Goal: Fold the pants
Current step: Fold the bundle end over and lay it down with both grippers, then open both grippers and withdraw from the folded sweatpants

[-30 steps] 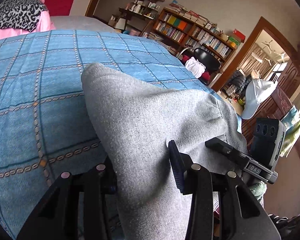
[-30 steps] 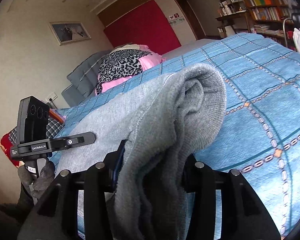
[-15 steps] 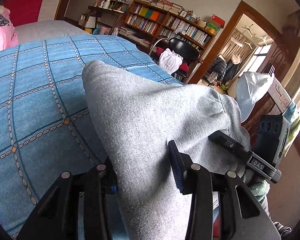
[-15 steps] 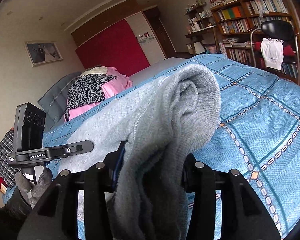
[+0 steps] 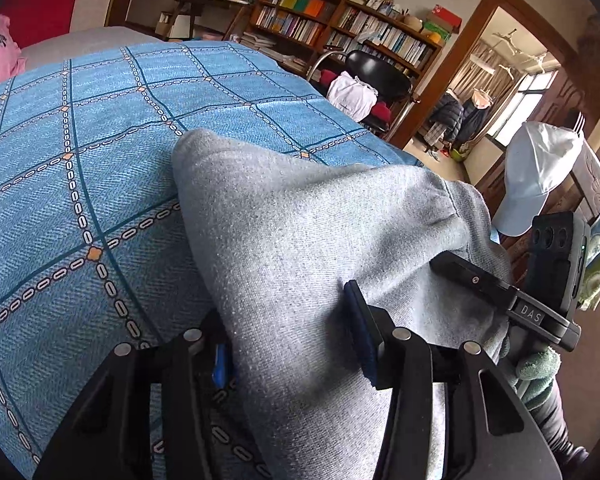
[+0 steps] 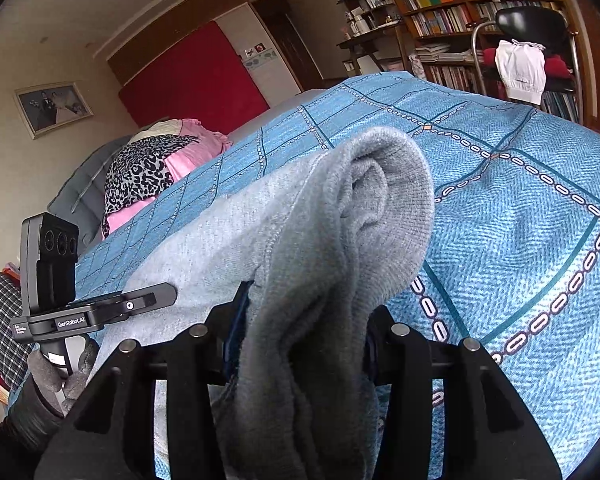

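The left gripper has its fingers closed on a thick fold of the grey pants; the right gripper likewise pinches a bunched, ribbed end of the pants, its fingers nearly hidden by cloth. The pants hang between the two grippers above the blue checked bedspread of the bed. To fold well, I judge both ends should travel level and together, so the edges meet before lowering. One gripper body reads "DAS"; the other reads "GenRobot.AI".
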`<action>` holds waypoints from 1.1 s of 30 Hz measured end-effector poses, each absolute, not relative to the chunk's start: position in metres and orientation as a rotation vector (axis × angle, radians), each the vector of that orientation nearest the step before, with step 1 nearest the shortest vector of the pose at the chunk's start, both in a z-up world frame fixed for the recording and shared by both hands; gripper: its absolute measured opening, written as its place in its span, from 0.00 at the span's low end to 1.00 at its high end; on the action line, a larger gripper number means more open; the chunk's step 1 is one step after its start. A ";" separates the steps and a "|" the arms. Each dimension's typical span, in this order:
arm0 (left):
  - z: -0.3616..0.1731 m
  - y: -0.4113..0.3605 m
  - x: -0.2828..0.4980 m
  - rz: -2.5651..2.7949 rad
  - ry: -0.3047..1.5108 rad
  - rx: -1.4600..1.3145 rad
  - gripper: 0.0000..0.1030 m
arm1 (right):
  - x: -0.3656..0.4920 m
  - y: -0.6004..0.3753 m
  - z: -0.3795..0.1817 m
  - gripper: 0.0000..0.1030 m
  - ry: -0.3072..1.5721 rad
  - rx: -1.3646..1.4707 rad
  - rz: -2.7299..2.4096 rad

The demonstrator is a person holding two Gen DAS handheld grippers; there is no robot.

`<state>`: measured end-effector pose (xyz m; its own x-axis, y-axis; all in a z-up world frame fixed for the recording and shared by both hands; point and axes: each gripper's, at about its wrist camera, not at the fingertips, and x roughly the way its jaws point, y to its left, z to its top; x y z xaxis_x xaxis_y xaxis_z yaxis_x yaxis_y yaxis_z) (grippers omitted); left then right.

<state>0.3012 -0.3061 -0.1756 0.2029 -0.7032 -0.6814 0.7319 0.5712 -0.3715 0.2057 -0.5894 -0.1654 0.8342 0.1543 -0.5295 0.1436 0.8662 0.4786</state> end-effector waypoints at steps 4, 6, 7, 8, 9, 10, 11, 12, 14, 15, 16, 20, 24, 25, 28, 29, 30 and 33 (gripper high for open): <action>-0.178 -0.294 0.290 -1.001 0.903 0.072 0.59 | 0.194 -0.589 -0.169 0.59 0.590 0.541 -0.056; -0.176 -0.288 0.282 -0.999 0.893 0.094 0.68 | 0.182 -0.584 -0.165 0.60 0.578 0.519 -0.106; -0.174 -0.285 0.277 -1.000 0.882 0.105 0.70 | 0.176 -0.580 -0.163 0.60 0.570 0.496 -0.137; -0.173 -0.281 0.271 -1.003 0.871 0.118 0.71 | 0.170 -0.575 -0.160 0.60 0.562 0.465 -0.170; -0.173 -0.277 0.264 -1.006 0.860 0.134 0.72 | 0.164 -0.568 -0.156 0.60 0.554 0.427 -0.205; -0.172 -0.275 0.256 -1.018 0.849 0.152 0.73 | 0.157 -0.559 -0.152 0.60 0.543 0.387 -0.241; -0.173 -0.273 0.248 -1.027 0.841 0.174 0.75 | 0.151 -0.552 -0.149 0.60 0.532 0.346 -0.274; -0.173 -0.272 0.240 -1.033 0.827 0.198 0.76 | 0.144 -0.544 -0.146 0.61 0.518 0.311 -0.306; -0.175 -0.271 0.225 -1.023 0.792 0.245 0.77 | 0.134 -0.533 -0.143 0.61 0.499 0.282 -0.334; -0.175 -0.273 0.221 -1.018 0.781 0.257 0.77 | 0.129 -0.532 -0.147 0.61 0.506 0.283 -0.346; -0.176 -0.272 0.220 -1.014 0.774 0.261 0.77 | 0.127 -0.530 -0.151 0.61 0.523 0.286 -0.363; -0.186 -0.271 0.220 -1.004 0.793 0.261 0.78 | 0.121 -0.534 -0.176 0.61 0.564 0.331 -0.370; -0.193 -0.274 0.220 -0.989 0.801 0.272 0.79 | 0.118 -0.543 -0.194 0.69 0.553 0.394 -0.355; -0.193 -0.274 0.219 -0.983 0.789 0.276 0.79 | 0.118 -0.547 -0.196 0.70 0.553 0.428 -0.345; -0.192 -0.271 0.208 -0.957 0.746 0.293 0.79 | 0.116 -0.547 -0.196 0.71 0.554 0.435 -0.349; -0.191 -0.271 0.205 -0.948 0.730 0.299 0.79 | 0.115 -0.545 -0.193 0.71 0.552 0.422 -0.361; -0.190 -0.270 0.204 -0.935 0.716 0.305 0.81 | 0.114 -0.542 -0.192 0.71 0.548 0.410 -0.376; -0.188 -0.268 0.200 -0.910 0.688 0.303 0.82 | 0.107 -0.532 -0.184 0.73 0.524 0.416 -0.412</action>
